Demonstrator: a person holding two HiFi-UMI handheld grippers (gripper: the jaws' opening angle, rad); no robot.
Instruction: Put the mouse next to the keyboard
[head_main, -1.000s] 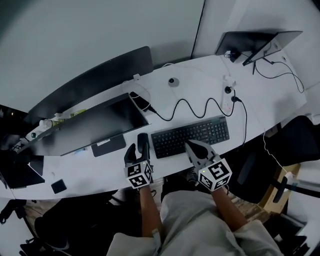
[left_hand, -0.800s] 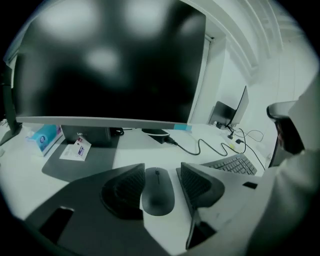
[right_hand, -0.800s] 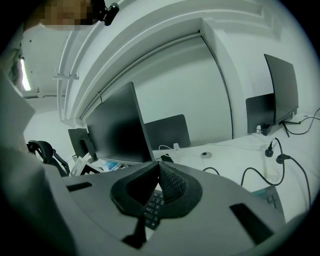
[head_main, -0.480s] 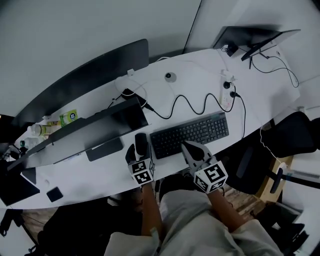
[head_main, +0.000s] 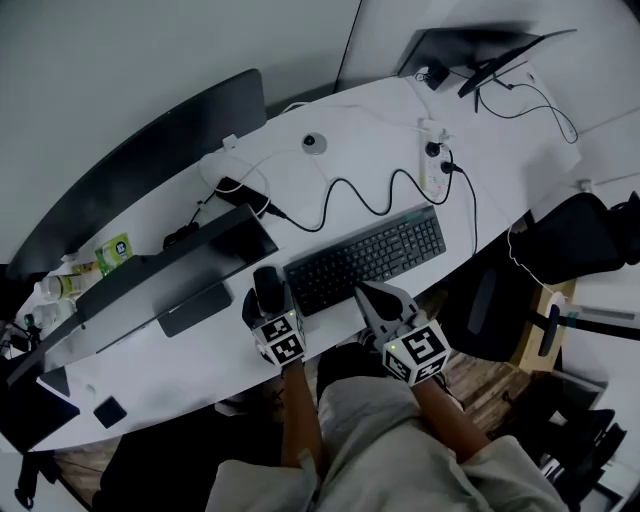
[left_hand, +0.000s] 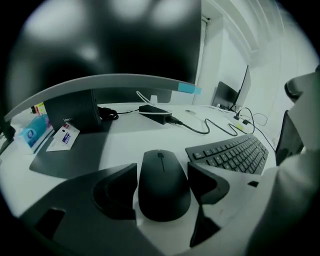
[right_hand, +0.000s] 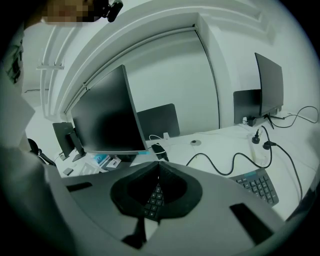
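Monitor (head_main: 150, 275) at left of white bench (head_main: 350, 165). Left gripper (head_main: 268, 300) just below frame centre, fingers spread, just been opening. Black mouse (left_hand: 164, 185) lies on bench between them, narrow gap each side, not pinched. Keyboard (head_main: 365, 258) just right of mouse, near but apart. Right gripper (head_main: 366, 295) right of centre at keyboard's lower edge, fingers pressed together, nothing between.

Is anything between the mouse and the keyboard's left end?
Nothing visible except one jaw of the left claw. Its jaws have just been opening, with the mouse lying between them on the desk, beside the keyboard.
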